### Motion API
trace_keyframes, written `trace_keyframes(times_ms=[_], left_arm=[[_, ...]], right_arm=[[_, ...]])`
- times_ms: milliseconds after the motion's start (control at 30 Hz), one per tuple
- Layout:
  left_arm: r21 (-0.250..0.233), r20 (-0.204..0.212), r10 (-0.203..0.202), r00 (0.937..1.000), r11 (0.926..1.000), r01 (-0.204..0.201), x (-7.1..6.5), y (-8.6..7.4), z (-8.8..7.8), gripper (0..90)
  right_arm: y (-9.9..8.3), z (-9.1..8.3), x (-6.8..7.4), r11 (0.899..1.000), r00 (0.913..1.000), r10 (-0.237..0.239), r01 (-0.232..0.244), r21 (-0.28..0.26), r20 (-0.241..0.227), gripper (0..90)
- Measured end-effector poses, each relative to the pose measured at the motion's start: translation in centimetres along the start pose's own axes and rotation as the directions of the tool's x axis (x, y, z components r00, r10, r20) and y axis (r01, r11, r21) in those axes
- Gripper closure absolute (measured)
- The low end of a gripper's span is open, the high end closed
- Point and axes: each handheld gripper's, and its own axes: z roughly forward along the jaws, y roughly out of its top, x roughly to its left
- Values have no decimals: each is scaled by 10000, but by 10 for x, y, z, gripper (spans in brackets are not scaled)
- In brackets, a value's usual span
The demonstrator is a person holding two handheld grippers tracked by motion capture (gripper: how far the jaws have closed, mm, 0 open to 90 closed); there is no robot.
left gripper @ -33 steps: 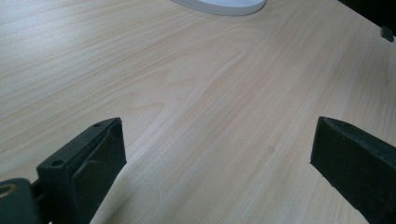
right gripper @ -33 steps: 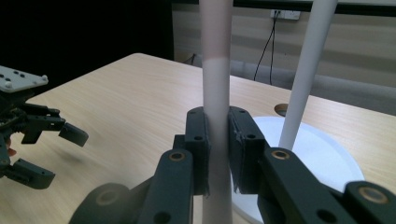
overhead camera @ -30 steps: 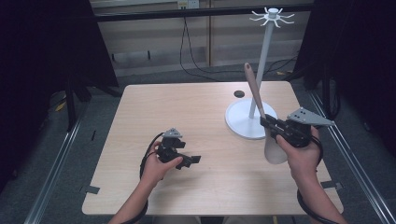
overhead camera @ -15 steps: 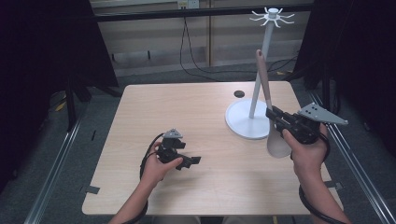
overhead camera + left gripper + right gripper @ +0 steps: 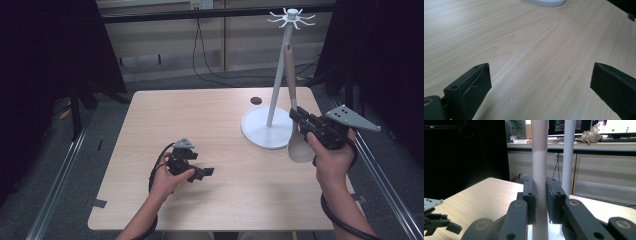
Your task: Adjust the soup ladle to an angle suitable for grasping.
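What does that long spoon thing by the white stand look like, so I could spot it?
Find the white stand at the table's far right. Beside its pole, the right gripper holds a spoon upright, bowl down. It is pale grey with a brownish, holed handle tip, thicker than the pole.

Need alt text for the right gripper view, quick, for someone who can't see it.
The right gripper is shut on the upright spoon, its black jaws pressing the handle from both sides. Just behind stands the white rack pole on the wooden table, and the left gripper sits at far lower left.
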Motion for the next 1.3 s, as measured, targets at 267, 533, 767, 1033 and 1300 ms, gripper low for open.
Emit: trace_keyframes(times_ms=[267,533,767,1033,1300], left_arm=[[17,19,2,10000,10000,-2,-2,0,2,30],[77,-3,30,10000,10000,-30,-1,-1,1,31],[63,-8,15,10000,10000,-15,0,-2,0,31],[45,-61,2,10000,10000,-1,1,-2,-2,31],[43,-42,-19,10000,10000,19,1,-3,-3,31]], right_arm=[[9,-3,-4,9990,9994,90,-76,-444,320,795],[20,1,-9,9983,9977,25,15,-591,671,794],[21,8,-12,9984,9963,27,22,-567,857,794],[19,15,-13,9989,9963,33,8,-472,863,794],[19,23,-13,9996,9948,64,-34,-288,1013,793]])
